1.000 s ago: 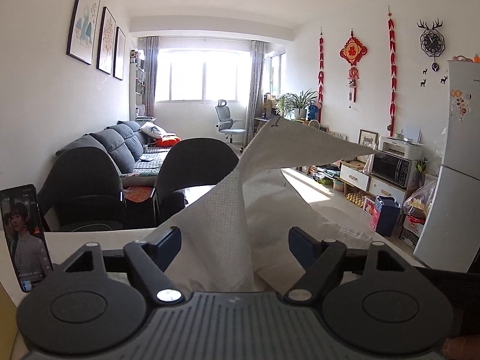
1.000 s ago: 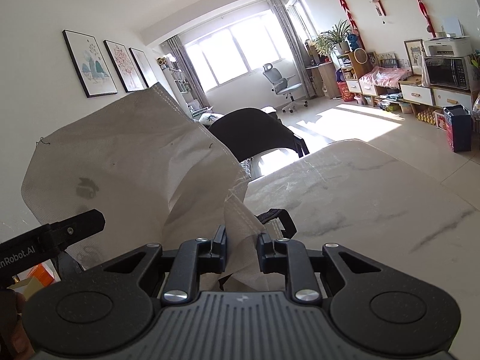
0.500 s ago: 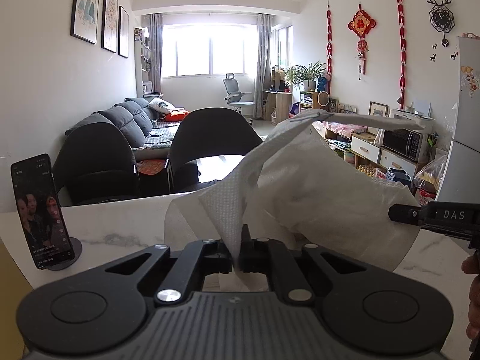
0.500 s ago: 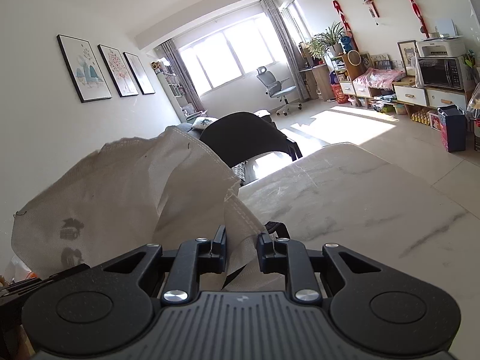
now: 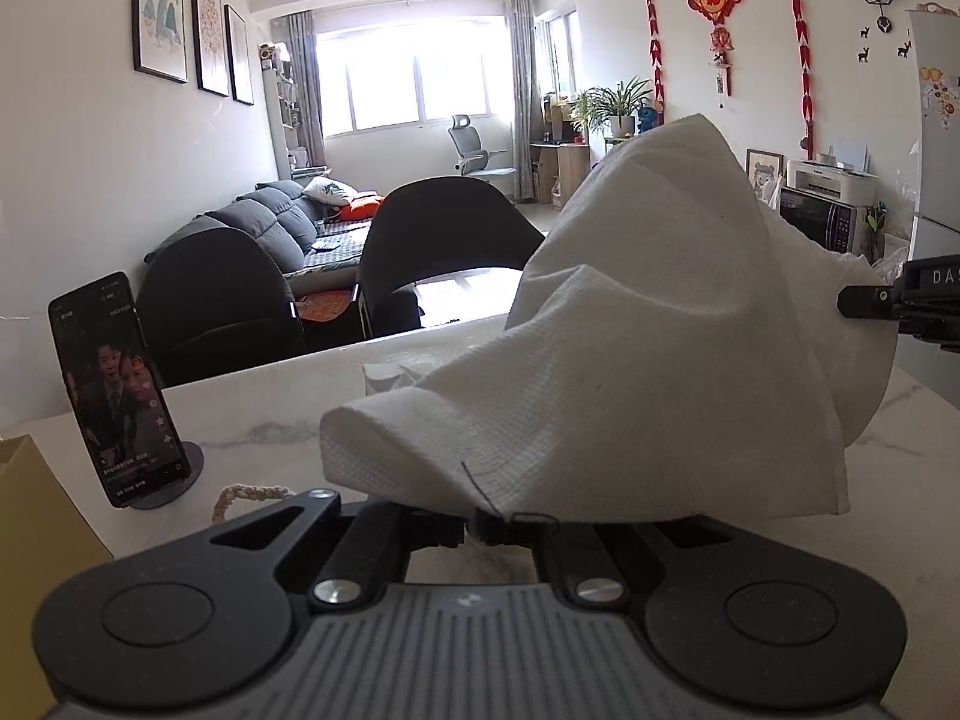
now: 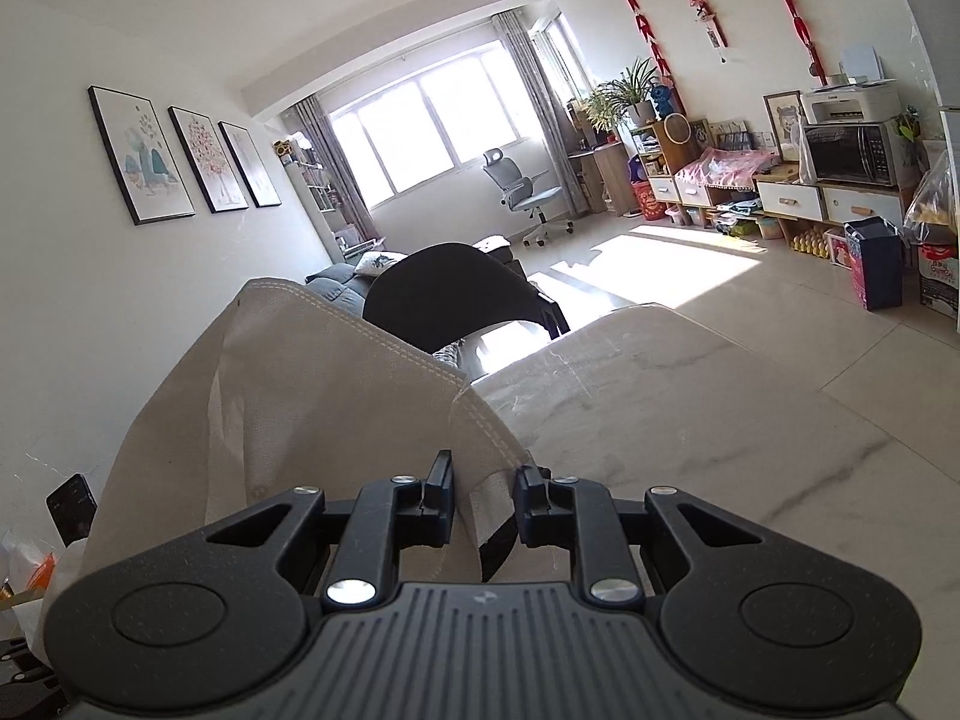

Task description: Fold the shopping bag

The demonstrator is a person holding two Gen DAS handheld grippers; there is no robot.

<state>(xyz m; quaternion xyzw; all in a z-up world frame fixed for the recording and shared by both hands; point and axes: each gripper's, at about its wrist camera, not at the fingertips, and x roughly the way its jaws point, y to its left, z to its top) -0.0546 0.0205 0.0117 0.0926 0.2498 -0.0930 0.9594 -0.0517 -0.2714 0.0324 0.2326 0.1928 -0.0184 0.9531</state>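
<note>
The marble table (image 6: 690, 420) fills the lower right of the right wrist view, bare out to its far edge. The shopping bag (image 5: 660, 312) is bunched at centre right of the left wrist view, lifted over the table. The left gripper (image 5: 483, 531) is clamped on the bag's bottom hem. The right gripper (image 6: 483, 504) pinches a stitched edge. A phone (image 5: 114, 390) stands on its stand at lower left, near the table's edge.

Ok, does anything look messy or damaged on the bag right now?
A dark loose thread hangs from the shopping bag near where the left gripper pinches it. The bag is bunched and creased between both grippers, not yet flat. No tear shows.
</note>
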